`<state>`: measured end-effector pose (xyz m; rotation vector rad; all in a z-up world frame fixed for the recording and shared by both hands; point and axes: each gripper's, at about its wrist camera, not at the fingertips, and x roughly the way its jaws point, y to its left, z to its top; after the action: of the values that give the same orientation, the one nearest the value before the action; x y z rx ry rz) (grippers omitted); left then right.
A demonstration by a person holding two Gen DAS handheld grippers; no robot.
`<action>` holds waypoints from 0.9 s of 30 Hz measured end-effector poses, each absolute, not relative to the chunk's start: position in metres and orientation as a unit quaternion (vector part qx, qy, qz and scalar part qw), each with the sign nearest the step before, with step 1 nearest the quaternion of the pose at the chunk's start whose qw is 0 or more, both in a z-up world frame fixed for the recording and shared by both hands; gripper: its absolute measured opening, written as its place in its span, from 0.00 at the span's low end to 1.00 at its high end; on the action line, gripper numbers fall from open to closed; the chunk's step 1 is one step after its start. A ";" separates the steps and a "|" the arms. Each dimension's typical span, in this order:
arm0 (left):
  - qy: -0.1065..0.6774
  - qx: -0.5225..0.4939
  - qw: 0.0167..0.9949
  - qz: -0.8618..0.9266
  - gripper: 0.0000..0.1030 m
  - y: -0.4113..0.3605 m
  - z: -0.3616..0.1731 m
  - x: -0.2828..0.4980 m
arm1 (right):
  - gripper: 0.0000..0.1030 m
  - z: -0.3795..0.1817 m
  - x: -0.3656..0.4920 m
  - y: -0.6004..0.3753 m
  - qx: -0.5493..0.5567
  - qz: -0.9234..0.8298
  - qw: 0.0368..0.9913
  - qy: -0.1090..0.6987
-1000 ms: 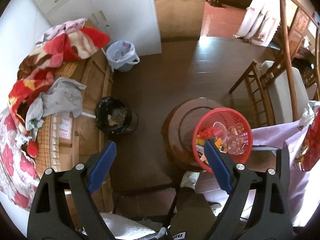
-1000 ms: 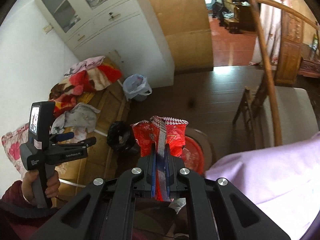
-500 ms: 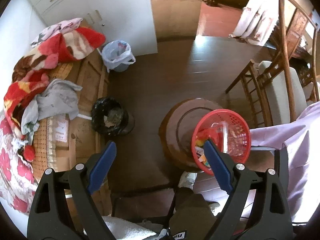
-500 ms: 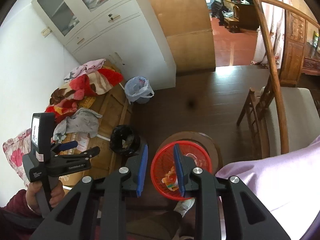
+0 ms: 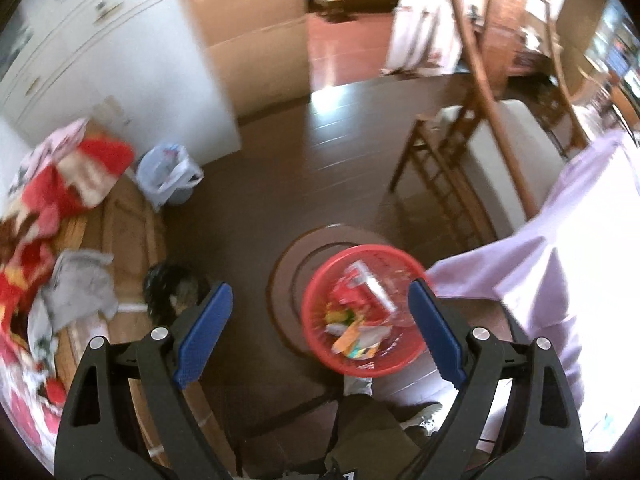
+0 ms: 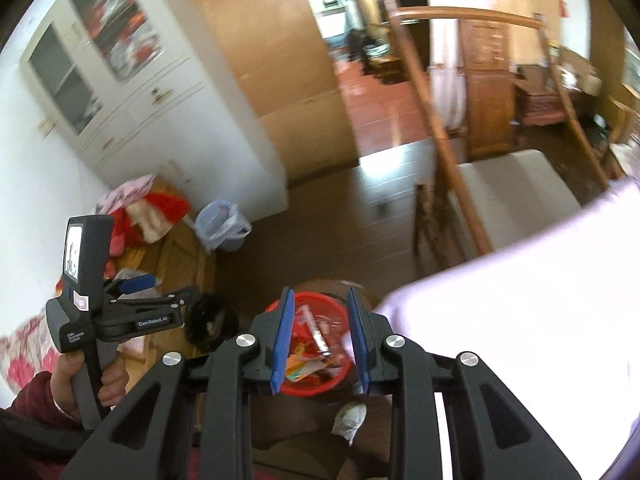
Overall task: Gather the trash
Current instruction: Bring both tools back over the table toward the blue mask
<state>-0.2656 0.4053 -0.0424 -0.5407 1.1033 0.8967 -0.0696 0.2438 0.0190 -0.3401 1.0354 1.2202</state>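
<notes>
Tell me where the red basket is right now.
The red basket sits on the round wooden stool, low and centre-right in the left wrist view, between the black-lined bin and the lilac cloth.

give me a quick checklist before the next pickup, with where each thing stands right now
1. Right gripper free of trash: ok, open with nothing between its fingers.
2. Left gripper free: ok, open wide and holding nothing.
3. Red snack wrapper inside the red basket: ok, it lies among the other wrappers.
4. Red basket steady on the round wooden stool: cannot tell, it sits toward the stool's near edge and the picture is blurred.
5. Next piece of trash located: cannot tell, none stands out on the dark floor.
6. Lavender cloth out of the basket: ok, beside the rim.
</notes>
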 end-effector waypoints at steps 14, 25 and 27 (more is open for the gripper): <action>0.519 -0.125 0.811 0.239 0.85 0.320 -0.029 -0.118 | 0.31 0.031 -0.015 0.069 -0.029 0.373 0.811 0.449; 0.532 -0.002 0.846 0.043 0.85 0.166 -0.028 -0.028 | 0.34 0.016 -0.026 -0.125 0.092 0.177 0.871 0.448; 0.534 0.023 0.845 0.007 0.85 0.136 -0.031 -0.023 | 0.34 0.010 -0.033 -0.153 0.109 0.149 0.874 0.449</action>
<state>-0.0230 0.1358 -0.0312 0.0480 1.1270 0.0139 -0.0330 -0.1533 0.0101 0.2285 0.9382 0.3108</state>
